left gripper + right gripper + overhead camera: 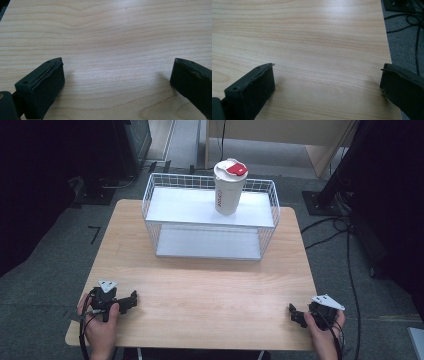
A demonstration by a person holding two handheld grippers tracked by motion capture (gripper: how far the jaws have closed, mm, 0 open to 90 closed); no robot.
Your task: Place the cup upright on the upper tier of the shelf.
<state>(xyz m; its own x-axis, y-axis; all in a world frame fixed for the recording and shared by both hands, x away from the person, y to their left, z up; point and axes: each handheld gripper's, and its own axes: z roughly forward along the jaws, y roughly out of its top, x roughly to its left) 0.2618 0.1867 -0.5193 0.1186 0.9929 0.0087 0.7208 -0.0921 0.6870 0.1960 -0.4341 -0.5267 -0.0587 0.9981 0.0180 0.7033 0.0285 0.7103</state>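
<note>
Cup [229, 190] stands upright on the top shelf of the wire rack [210, 215], far side of the surface [210, 290], long axis vertical. Both tools rest at the near edge, well apart from it. Left tool [134, 299] released, nothing between jaws; right tool [293, 312] the same. Cup sits right of centre, so the right tool looks slightly nearer: reach forward and up, inward.

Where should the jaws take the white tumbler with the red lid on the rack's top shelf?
Probably mid-body, just below the lid. The white tumbler with the red lid stands upright on the top shelf of the white wire rack, whose raised rim circles its base, so come in level from the near side above that rim. Its body narrows downward, so a higher grip slips less. The right gripper, jaws open, looks a little closer.
</note>
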